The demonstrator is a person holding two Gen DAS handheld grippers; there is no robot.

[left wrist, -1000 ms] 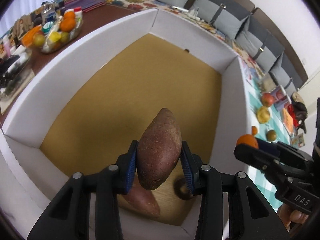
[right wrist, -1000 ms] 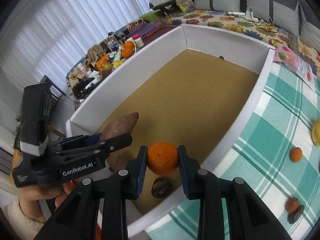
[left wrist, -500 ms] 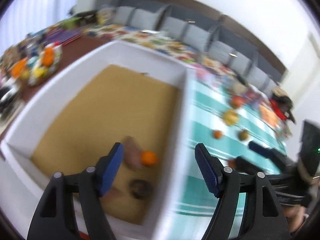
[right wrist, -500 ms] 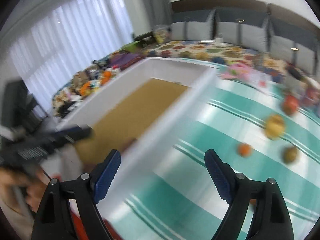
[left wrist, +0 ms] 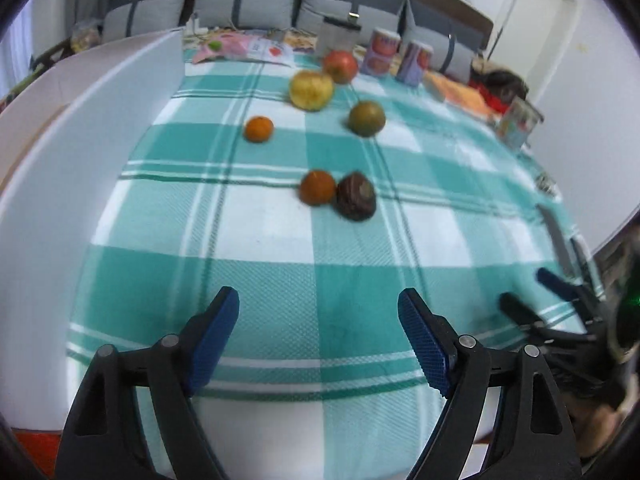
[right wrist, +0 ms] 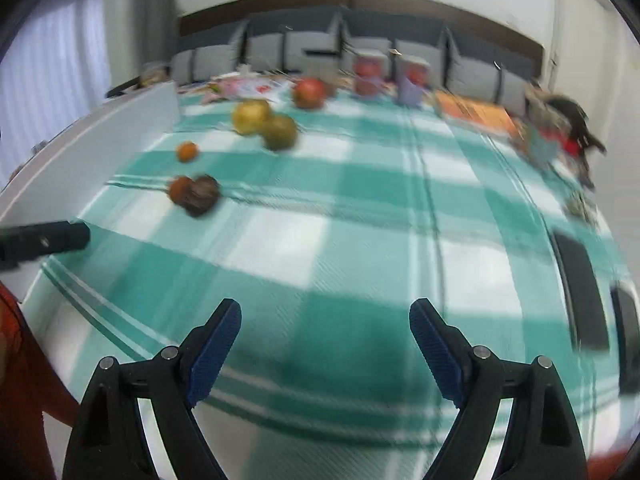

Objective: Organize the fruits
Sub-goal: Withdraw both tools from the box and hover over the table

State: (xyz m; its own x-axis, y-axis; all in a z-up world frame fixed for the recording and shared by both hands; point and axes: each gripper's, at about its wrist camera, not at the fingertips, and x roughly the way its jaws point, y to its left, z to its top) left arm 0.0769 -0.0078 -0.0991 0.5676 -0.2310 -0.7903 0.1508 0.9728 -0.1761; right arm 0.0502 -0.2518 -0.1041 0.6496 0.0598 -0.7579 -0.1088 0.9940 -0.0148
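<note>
A green checked tablecloth point(left wrist: 280, 232) holds loose fruit (six pieces) beside a white box point(left wrist: 80, 120). Both the left gripper point(left wrist: 318, 320) and right gripper point(right wrist: 325, 330) hang empty, jaws spread, likely ready to pick.

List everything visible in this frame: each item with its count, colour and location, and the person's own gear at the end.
Small round oranges: 2, orange, mid-cloth, the nearer touching the dark fruit.
Dark brown round fruit: 1, mid-cloth.
Yellow apple: 1, far cloth.
Red apple: 1, behind the yellow one.
Green-brown round fruit: 1, right of the yellow apple.
White-walled box: 1, left edge.
Teal-and-white checked tablecloth: 1, over the table.
Printed cartons: 2, far edge.
Grey cushions: a row, behind.
Left tool: open, empty.
Right tool: open, empty.
</note>
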